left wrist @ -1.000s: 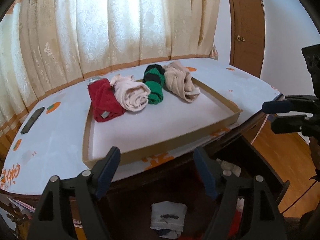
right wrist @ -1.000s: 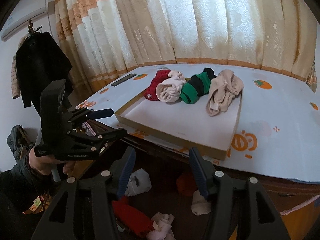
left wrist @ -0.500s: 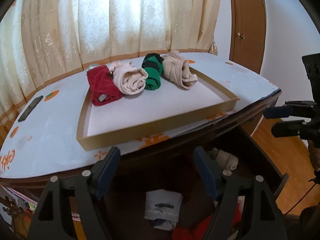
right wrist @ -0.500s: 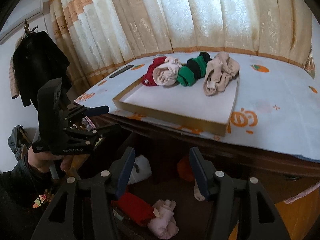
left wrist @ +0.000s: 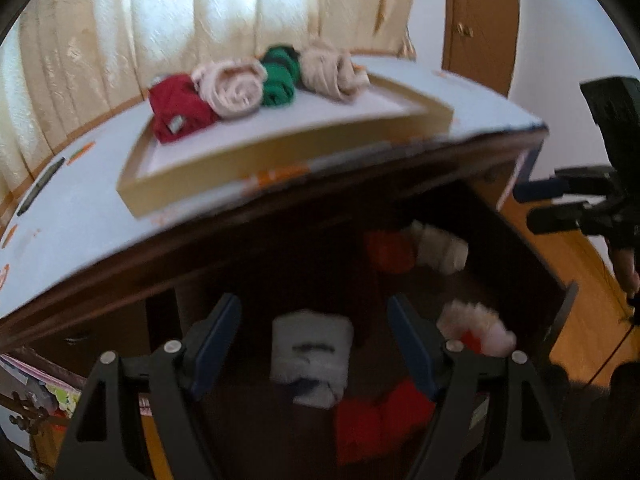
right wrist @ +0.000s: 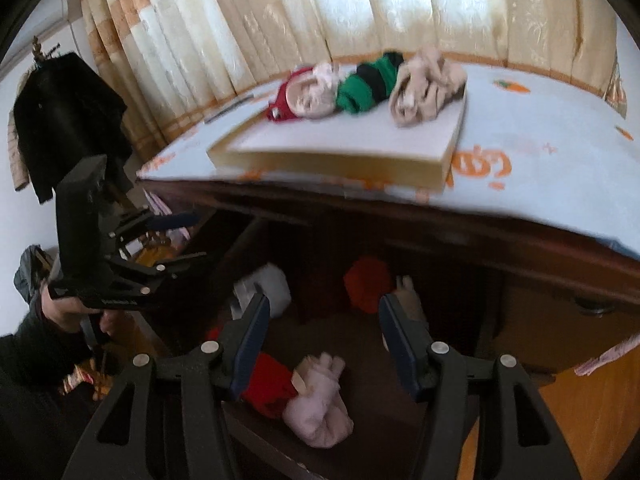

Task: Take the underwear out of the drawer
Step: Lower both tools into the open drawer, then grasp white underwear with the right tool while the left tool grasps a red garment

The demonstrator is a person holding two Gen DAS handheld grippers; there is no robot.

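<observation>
An open dark drawer [left wrist: 532, 264] under the table holds several rolled underwear. Among them are a white roll with dark stripes [left wrist: 312, 356], a red roll [left wrist: 384, 416] and a pink-white one [left wrist: 476, 326]. My left gripper [left wrist: 313, 304] hangs open above the white striped roll, and nothing is pressed between its blue pads. My right gripper [right wrist: 323, 304] is open over the drawer [right wrist: 272, 452], above a red roll [right wrist: 268, 384] and a pink roll [right wrist: 320, 404]. Each gripper shows in the other's view: the right gripper [left wrist: 524, 208] at the right edge, the left gripper [right wrist: 192, 238] at the left.
A shallow cardboard tray [left wrist: 280, 160] on the table carries red, pink, green and beige rolls. A dark remote [left wrist: 40, 186] lies at the table's left. Curtains hang behind, a wooden door [left wrist: 476, 20] stands at the right, and a black coat [right wrist: 60, 120] hangs at the left.
Both grippers have sunk and tipped downward toward the drawer. More of its inside shows, and the tray has shifted up in both views. The jaws stand as wide as before.
</observation>
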